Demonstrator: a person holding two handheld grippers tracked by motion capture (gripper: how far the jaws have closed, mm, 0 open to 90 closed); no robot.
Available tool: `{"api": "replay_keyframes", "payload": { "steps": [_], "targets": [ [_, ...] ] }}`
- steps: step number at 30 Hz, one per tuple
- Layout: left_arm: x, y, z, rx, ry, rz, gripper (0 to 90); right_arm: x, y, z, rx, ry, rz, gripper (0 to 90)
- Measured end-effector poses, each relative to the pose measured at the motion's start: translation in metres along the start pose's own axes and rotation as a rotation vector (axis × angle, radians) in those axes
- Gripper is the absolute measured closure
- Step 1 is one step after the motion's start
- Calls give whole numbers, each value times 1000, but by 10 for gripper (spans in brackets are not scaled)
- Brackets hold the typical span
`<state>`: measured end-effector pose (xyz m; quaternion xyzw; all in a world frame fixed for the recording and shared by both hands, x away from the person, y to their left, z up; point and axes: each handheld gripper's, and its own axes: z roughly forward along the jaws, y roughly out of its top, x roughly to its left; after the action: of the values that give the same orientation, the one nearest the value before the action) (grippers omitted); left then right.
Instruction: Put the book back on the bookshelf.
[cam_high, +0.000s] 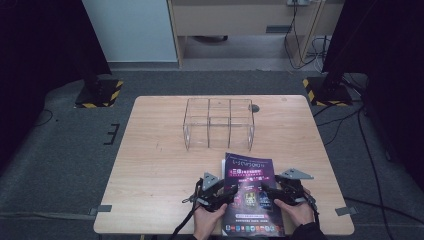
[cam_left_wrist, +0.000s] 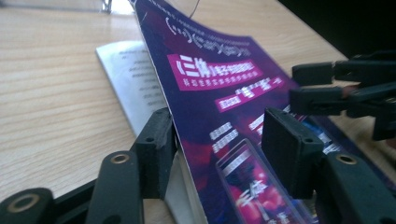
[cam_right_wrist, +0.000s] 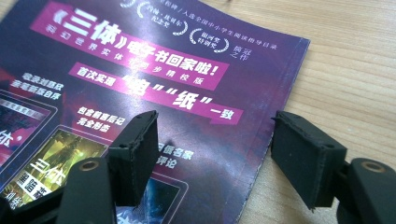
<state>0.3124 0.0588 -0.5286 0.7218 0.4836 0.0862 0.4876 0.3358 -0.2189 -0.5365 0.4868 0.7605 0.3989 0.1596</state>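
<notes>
A purple magazine (cam_high: 250, 172) lies at the table's near edge, between the two hands. My left gripper (cam_high: 226, 194) is at its left edge and stands open. In the left gripper view the magazine's cover (cam_left_wrist: 219, 79) is lifted off the white page (cam_left_wrist: 130, 79) beneath, and the left gripper (cam_left_wrist: 219, 135) straddles that raised edge, one jaw under it, one above. My right gripper (cam_high: 269, 194) is at the right edge, also open. In the right gripper view the right gripper (cam_right_wrist: 219, 140) has one jaw over the magazine (cam_right_wrist: 140, 70) and the other over bare wood.
A clear plastic box (cam_high: 218, 124) with several compartments stands at the middle of the wooden table (cam_high: 150, 165), beyond the magazine. A small dark round object (cam_high: 254, 107) lies by the box's far right corner. Black stands and cables are on the floor behind.
</notes>
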Motion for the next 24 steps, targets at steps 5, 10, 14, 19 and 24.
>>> {"api": "replay_keyframes", "payload": {
  "steps": [5,10,14,19,24],
  "targets": [
    [6,-3,-2,-43,-69,-37,442,0,0,0,0,-2,-2,322],
    [-7,-6,-2,-38,-104,4,444,1,0,0,2,-1,1,322],
    [-7,-8,2,-9,-67,34,439,0,0,0,2,1,0,322],
    [-2,-1,7,2,-85,9,457,0,0,0,0,2,-4,322],
    [-4,0,10,17,-75,30,459,-1,0,0,1,7,-2,321]
  ]
}}
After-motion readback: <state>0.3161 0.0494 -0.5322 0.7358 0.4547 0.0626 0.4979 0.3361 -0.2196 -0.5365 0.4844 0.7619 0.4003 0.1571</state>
